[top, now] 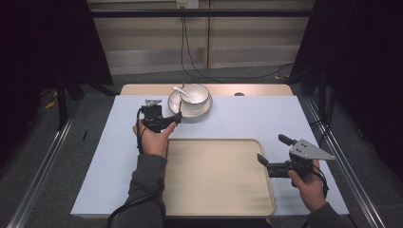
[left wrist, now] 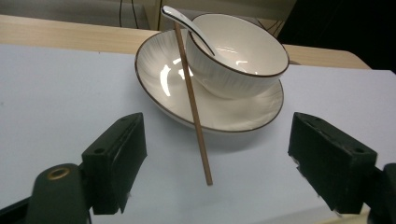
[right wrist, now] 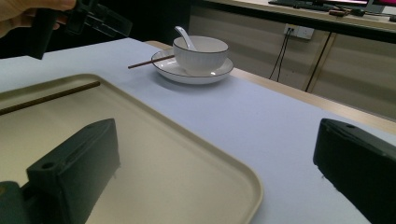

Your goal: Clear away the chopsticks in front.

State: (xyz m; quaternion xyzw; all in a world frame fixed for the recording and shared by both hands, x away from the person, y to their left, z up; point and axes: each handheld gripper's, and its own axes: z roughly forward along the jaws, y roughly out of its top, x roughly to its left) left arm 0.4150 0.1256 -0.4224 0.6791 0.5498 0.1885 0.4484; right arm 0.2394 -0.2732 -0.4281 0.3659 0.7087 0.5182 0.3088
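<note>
A white bowl [left wrist: 243, 56] with a white spoon [left wrist: 187, 23] in it sits on a white plate [left wrist: 159, 74] at the back of the table. A wooden chopstick [left wrist: 194, 107] leans on the plate's rim, its lower end on the mat. My left gripper [left wrist: 217, 154] is open, with that end between its jaws but untouched. In the high view the left gripper [top: 164, 116] is just left of the plate [top: 202, 111]. A second chopstick [right wrist: 46, 98] lies in the beige tray [right wrist: 187, 177]. My right gripper [top: 272, 149] hangs open at the tray's right edge, holding nothing.
The tray [top: 214, 190] takes up the front middle of the pale mat [top: 266, 118]. A wooden table edge [top: 256, 89] shows behind the mat. Cables [top: 190, 57] hang down the back wall, and metal rails [top: 43, 156] run along both sides.
</note>
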